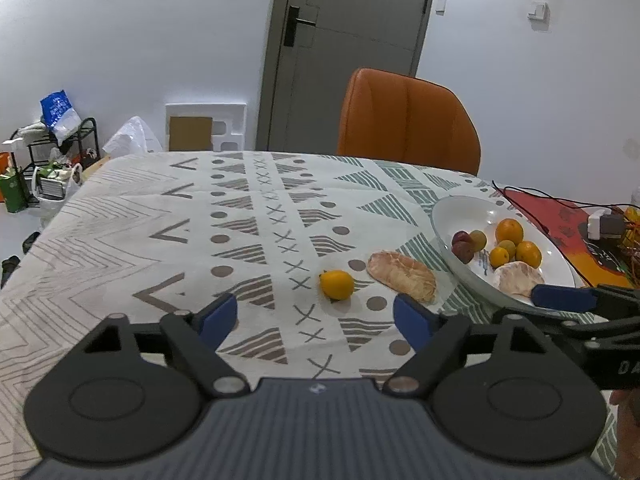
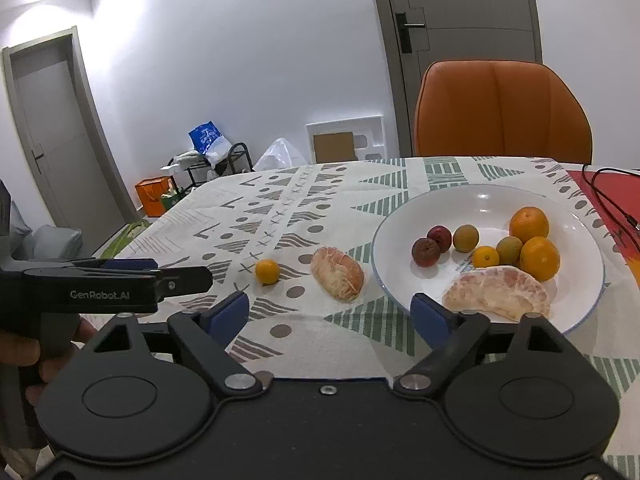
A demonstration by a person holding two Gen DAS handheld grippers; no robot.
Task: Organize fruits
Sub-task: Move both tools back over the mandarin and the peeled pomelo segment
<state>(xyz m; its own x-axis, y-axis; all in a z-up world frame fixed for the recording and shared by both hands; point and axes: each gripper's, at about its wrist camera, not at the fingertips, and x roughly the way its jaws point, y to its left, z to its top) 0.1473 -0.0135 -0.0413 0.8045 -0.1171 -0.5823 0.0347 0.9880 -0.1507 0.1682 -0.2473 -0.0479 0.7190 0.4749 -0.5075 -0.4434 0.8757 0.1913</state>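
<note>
Both claws stand apart and hold nothing: left claw [image 1: 316, 314], right claw [image 2: 330, 314]. Small orange [image 2: 267, 271] and pomelo segment [image 2: 337, 273] lie loose on the counter [image 2: 320, 344], outside the plate [image 2: 588, 300]. Risk: the round orange may roll when nudged; soft segment may crush

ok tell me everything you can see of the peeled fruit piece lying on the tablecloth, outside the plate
The peeled fruit piece is a fat, curved citrus segment, pale orange-pink with whitish pith strands over its skinless, stringy surface. It lies on its side on the patterned tablecloth, touching only the cloth. It sits between the small orange fruit and the white plate, close to the plate's rim but apart from it. Nothing grips it.
</note>
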